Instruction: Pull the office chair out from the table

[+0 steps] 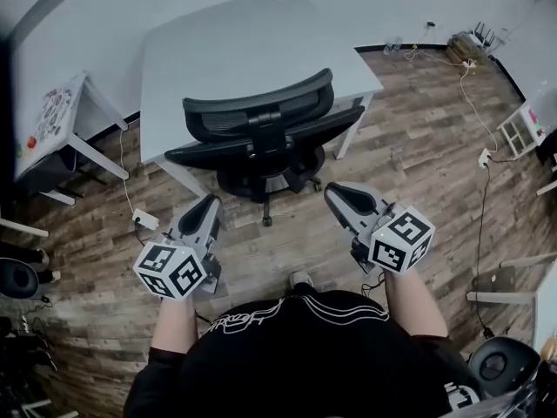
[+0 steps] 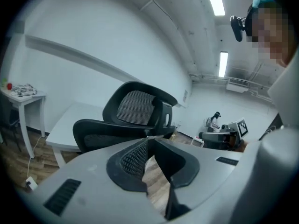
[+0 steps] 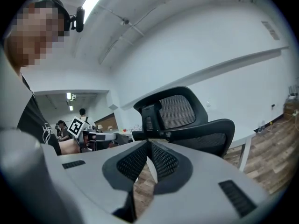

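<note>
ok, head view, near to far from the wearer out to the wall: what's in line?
Black shirt → left claw and right claw, side by side → office chair → white table → wall.

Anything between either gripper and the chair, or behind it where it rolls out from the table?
Nothing visible. Only bare floor lies between the left gripper, the right gripper and the office chair, tucked under the table. A white plug with its cable lies on the floor to the left, off the straight path.
</note>
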